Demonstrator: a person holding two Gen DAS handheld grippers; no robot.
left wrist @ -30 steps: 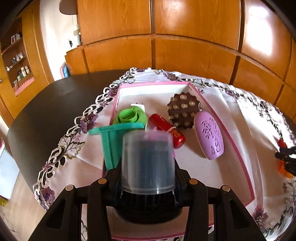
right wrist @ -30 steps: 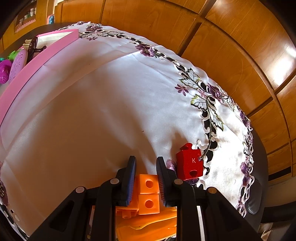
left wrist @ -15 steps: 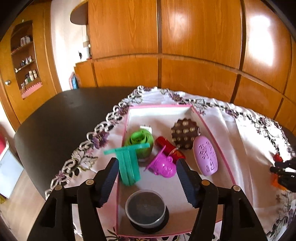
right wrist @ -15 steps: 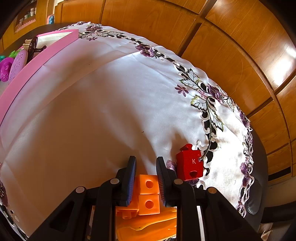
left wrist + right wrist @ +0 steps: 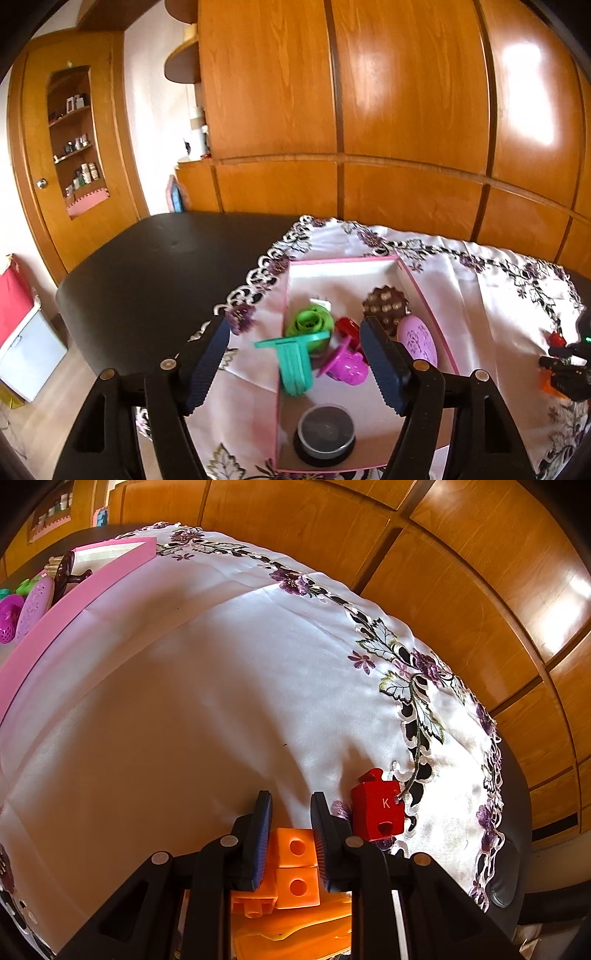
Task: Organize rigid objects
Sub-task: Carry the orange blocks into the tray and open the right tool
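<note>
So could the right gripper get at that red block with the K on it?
Probably not right away: the right gripper is shut on the orange block. The red K block sits apart, just to its right on the tablecloth, uncovered, so once freed, likely yes.

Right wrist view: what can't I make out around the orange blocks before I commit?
- Orange blocks: sides hidden by the right gripper fingers; pad contact unclear.
- Orange piece beneath: cut off by the bottom edge and the gripper frame.
- Pink box: contents mostly hidden behind its wall.
- Red K block: base partly behind a finger.
</note>
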